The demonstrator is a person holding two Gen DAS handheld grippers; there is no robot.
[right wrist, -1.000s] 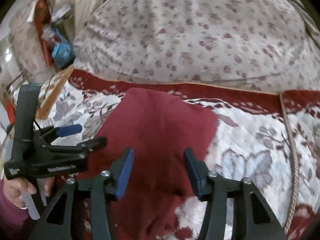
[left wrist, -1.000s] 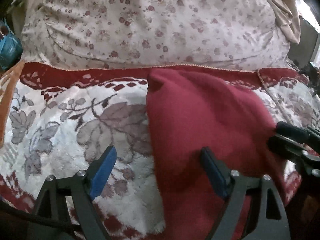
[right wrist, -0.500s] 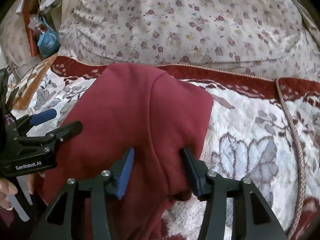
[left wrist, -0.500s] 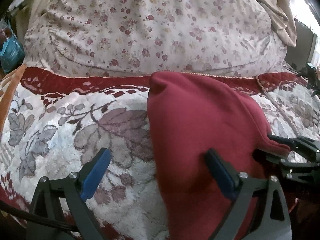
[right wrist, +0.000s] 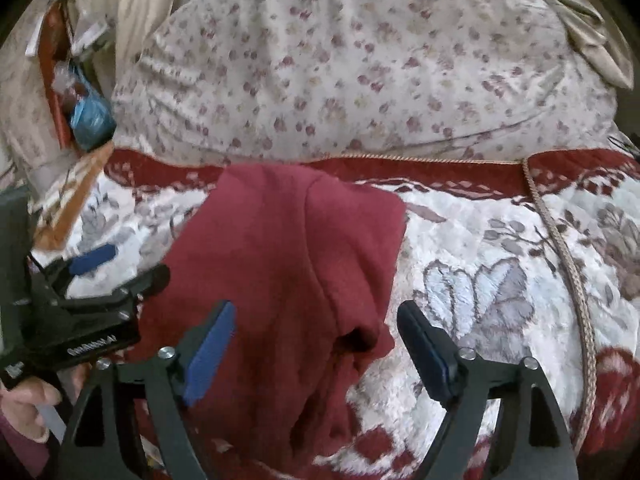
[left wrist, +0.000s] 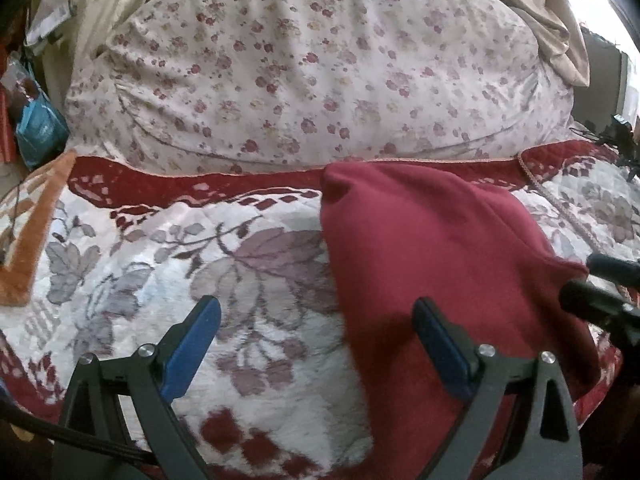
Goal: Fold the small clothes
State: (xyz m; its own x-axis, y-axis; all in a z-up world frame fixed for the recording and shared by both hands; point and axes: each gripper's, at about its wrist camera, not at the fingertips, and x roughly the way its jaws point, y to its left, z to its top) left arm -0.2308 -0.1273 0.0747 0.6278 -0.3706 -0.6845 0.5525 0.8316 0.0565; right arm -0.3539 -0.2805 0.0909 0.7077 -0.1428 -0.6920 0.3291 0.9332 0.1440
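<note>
Both fisheye views read to me as soft daylight, moderately bright. In the left wrist view I see blown-out glare at 2 o'clock, by the beige curtain. Strong barrel distortion; black vignette in all corners. The floral pillow bulges and softens toward 12 o'clock in both views. The maroon garment shows a soft shadow at 6 o'clock. Slight motion blur on the left tongs at 9 o'clock in the right view.

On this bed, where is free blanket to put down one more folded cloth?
Free: the floral blanket left of the red garment, up to the orange edge, and the patch right of the garment up to the braided cord. Crowded: behind, the flowered pillow; near side, both pairs of jaws.
</note>
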